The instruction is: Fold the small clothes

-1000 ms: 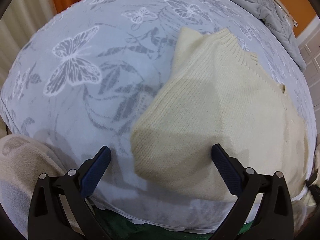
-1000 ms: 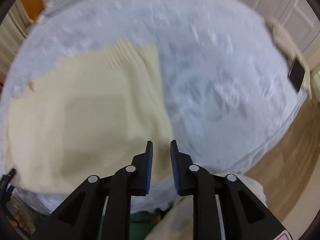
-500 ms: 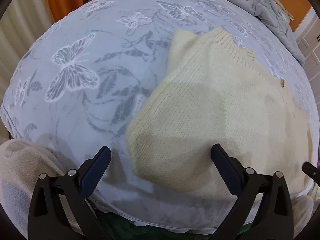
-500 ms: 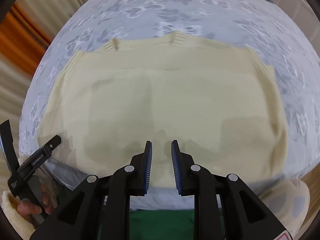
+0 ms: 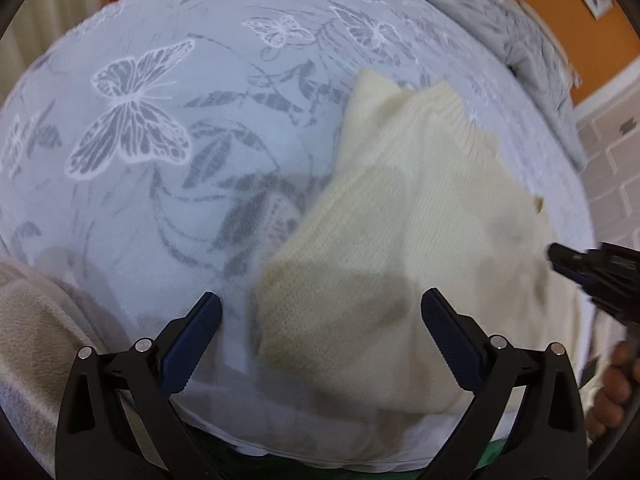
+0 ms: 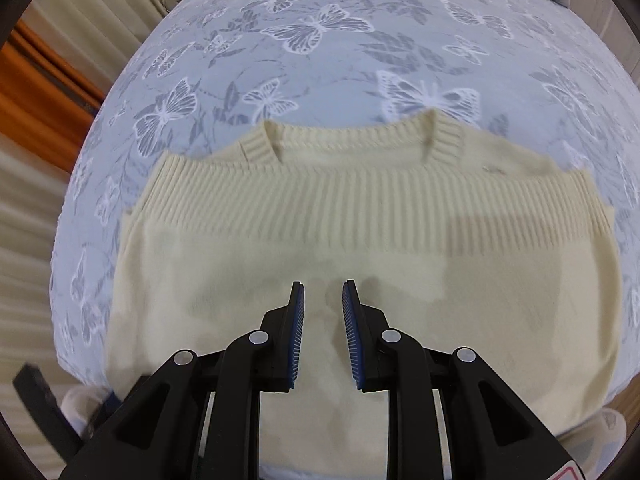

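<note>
Right wrist view, cream knit sweater [image 6: 360, 240] flat on butterfly bedspread [image 6: 320, 40], ribbed neckline

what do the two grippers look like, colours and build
Both are alike. The left gripper and the right gripper each have two matte black plastic fingers with triangular cut-outs and round silver rivets at the joints. The inner faces carry dark blue ribbed pads. A red and white sticker shows at the right gripper's lower corner. No cables show.

sweater hem: its lower edge lies hidden behind the right gripper [image 6: 323, 300]
sweater [image 5: 400, 248] right side: blurred, partly covered
person's hand [image 5: 612, 392]: cut off beside the sweater
</note>
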`<state>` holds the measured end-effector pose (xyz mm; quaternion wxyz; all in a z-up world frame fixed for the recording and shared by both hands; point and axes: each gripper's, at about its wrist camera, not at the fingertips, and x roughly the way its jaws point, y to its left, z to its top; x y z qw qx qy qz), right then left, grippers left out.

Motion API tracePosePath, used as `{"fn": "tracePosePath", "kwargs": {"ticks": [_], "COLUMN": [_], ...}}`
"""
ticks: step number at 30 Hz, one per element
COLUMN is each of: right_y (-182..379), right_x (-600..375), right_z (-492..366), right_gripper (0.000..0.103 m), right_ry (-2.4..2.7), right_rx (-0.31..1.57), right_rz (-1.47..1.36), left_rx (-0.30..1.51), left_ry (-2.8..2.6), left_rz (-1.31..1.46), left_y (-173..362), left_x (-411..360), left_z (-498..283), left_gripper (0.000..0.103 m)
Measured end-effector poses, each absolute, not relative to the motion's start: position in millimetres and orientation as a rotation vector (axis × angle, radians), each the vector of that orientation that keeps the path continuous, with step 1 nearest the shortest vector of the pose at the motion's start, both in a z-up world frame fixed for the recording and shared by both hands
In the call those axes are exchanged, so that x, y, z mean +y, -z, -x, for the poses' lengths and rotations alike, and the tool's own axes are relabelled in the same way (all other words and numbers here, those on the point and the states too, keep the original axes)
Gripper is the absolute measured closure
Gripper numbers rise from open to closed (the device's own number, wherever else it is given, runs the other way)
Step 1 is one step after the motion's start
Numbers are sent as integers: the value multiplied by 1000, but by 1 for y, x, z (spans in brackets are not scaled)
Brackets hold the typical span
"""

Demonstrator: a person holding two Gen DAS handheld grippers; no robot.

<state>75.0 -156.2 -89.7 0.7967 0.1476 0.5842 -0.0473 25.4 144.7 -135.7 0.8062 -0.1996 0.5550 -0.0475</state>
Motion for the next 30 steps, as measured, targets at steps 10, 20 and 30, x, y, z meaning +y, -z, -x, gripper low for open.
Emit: {"fn": "tracePosePath", "kwargs": {"ticks": [10, 20, 30], "right_y": [126, 130, 87], "right_x": [-136, -135, -157], "right_z": [-117, -124, -71], "right_gripper": [80, 80, 80], "right_ry": [121, 100, 1], "right_rx": [1376, 1380, 1211], "right_rz": [-214, -182, -359], "left_rx": [1190, 1171, 1182], "left_ry": [97, 164, 246], "left_rz": [468, 644, 640], "left_y": [140, 145, 134], "left_x": [145, 163, 160], "left_z": [-32, -43, -51], "left_gripper": [5, 6, 76]}}
